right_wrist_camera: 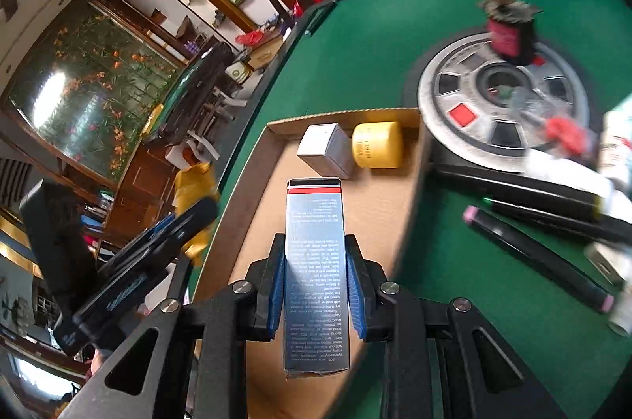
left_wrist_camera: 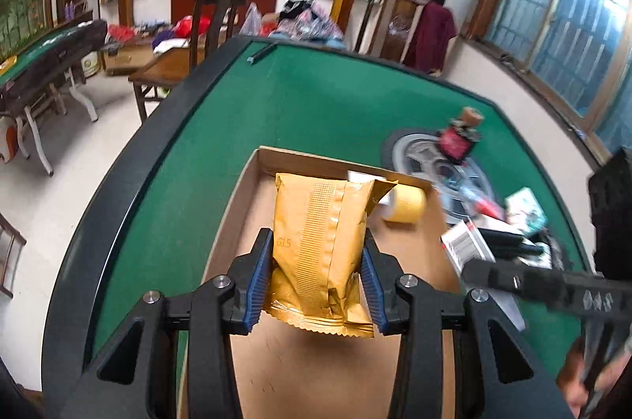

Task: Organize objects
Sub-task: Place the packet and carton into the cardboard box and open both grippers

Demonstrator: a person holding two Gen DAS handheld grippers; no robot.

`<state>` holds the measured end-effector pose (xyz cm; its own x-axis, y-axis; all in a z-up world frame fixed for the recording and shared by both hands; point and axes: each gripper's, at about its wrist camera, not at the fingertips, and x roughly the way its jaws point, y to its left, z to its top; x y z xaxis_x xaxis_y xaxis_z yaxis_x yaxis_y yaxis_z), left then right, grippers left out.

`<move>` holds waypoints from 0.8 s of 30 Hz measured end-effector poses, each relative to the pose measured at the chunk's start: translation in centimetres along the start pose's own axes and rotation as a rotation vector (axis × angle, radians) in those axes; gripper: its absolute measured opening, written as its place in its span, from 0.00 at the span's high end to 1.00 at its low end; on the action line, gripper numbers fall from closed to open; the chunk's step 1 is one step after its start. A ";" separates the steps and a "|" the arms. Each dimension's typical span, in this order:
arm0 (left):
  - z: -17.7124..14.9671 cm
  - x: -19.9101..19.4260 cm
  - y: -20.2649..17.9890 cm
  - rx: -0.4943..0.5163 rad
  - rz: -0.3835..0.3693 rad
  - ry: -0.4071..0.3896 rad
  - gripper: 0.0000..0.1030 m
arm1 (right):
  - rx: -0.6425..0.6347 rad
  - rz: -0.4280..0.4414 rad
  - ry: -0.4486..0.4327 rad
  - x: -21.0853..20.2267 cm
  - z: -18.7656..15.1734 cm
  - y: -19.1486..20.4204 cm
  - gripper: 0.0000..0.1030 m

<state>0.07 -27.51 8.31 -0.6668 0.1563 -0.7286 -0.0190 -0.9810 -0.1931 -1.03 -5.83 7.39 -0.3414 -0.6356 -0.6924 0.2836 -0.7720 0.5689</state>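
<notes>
Both wrist views over cardboard tray (left_wrist_camera: 237,197)

Left gripper (left_wrist_camera: 316,272): black angular linkage arms showing triangular cut-outs, round silver screw heads gleaming at the pivots, ribbed blue pads (left_wrist_camera: 258,280) lining both fingers. Right gripper (right_wrist_camera: 316,288): showing identical black arms, silver screws, blue pads (right_wrist_camera: 276,294).

Glossy foil pouch (left_wrist_camera: 320,241); matt cardboard tray (left_wrist_camera: 252,205); felt table (left_wrist_camera: 316,110).

blurry: bottle (right_wrist_camera: 507,23), red-tipped thing (right_wrist_camera: 563,134) on the dial | cut off: white stuff (right_wrist_camera: 620,150) at right edge; tray (left_wrist_camera: 316,371) at bottom | hidden: grey box (left_wrist_camera: 365,177) mostly behind pouch (left_wrist_camera: 320,241)
</notes>
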 end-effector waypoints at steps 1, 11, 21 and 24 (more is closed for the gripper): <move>0.2 0.8 0.3 -0.004 0.001 0.009 0.60 | 0.000 -0.001 0.008 0.8 0.1 0.0 0.71; 0.9 7.2 1.4 -0.004 0.064 0.099 0.60 | 0.024 -0.054 0.046 5.5 0.7 -0.4 0.71; 0.7 8.5 1.1 0.012 0.083 0.112 0.58 | -0.011 -0.119 0.029 6.1 1.0 -0.4 0.70; 0.7 8.3 0.9 0.013 0.084 0.105 0.56 | -0.027 -0.134 0.021 6.0 0.9 -0.3 0.70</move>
<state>-6.03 -27.20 2.56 -0.5848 0.0840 -0.8068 0.0235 -0.9925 -0.1203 -3.95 -9.43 3.41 -0.3589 -0.5260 -0.7711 0.2603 -0.8497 0.4585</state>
